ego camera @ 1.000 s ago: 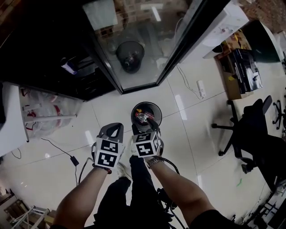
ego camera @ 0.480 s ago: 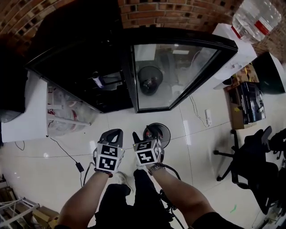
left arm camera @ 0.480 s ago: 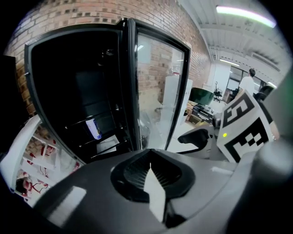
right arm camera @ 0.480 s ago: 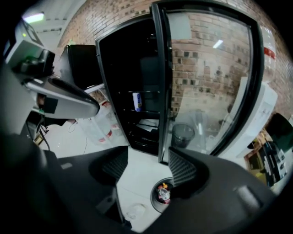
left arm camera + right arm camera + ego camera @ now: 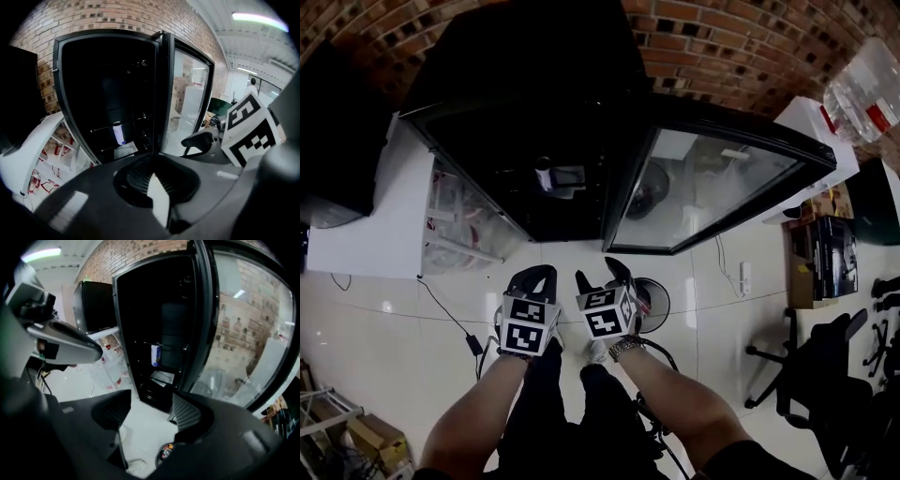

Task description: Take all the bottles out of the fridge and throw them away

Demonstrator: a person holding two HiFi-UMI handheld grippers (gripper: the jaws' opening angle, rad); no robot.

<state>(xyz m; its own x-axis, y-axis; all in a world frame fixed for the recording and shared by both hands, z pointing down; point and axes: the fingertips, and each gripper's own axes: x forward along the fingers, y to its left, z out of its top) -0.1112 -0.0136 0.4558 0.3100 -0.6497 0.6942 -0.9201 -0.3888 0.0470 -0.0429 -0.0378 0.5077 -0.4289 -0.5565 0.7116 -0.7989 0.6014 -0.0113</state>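
While pointing toward the open fridge (image 5: 534, 103), held side by side: left gripper (image 5: 534, 274) with fingers (image 5: 93, 197) pressed together, right gripper (image 5: 600, 274) with fingers (image 5: 187, 413) spread.

Both forearms (image 5: 675, 398) stretched out side by side, angled down; left gripper (image 5: 540, 272) jaws pinched together; right gripper (image 5: 597, 271) jaws apart, empty.

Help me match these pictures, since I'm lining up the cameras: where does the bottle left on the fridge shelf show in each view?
Head view: bottle in the dark fridge interior, upper centre, left of the open glass door.
Left gripper view: bottle left of centre, on a shelf; glass door to its right.
Right gripper view: bottle near centre; glass door at right.
Shared landmark: the open glass door, always to the bottle's right.
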